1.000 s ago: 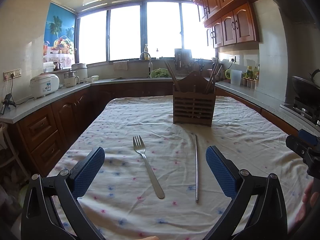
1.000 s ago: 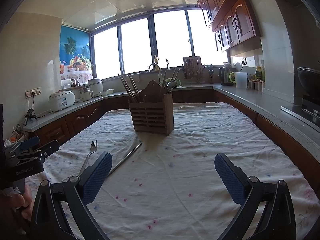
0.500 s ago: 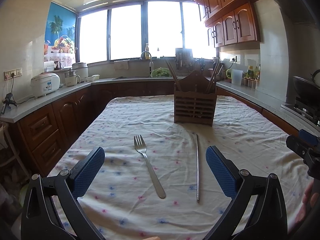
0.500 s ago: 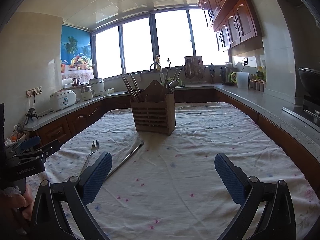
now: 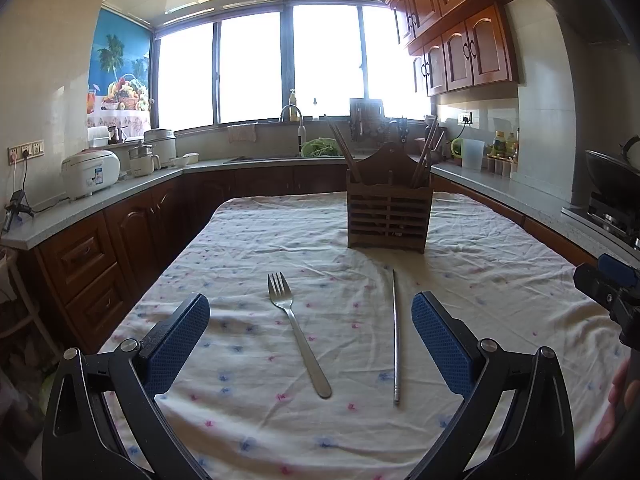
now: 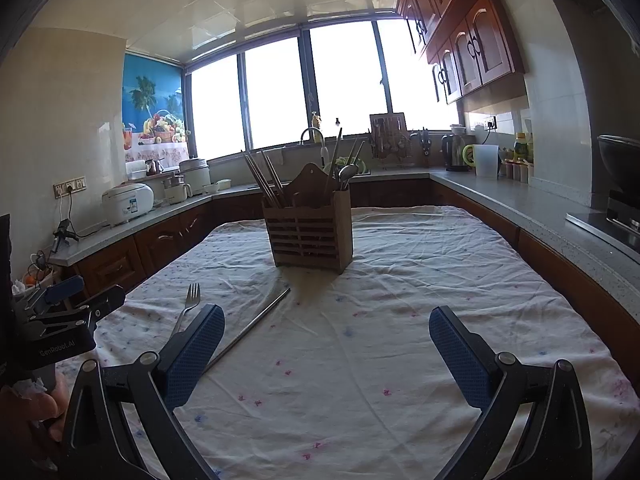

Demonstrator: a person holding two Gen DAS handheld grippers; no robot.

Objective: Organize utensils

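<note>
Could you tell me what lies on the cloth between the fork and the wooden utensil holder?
Nothing: in the left wrist view, only bare flowered tablecloth separates the fork from the utensil holder. The metal chopstick lies off to the fork's right.

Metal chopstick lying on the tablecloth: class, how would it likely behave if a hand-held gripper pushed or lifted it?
The metal chopstick looks thin, straight and shiny, so it is probably stiff and slippery between pads. Its slender shape suggests it may roll if nudged sideways, though the wrinkled tablecloth could slow it. Lying flat, it probably offers little height to grip.
</note>
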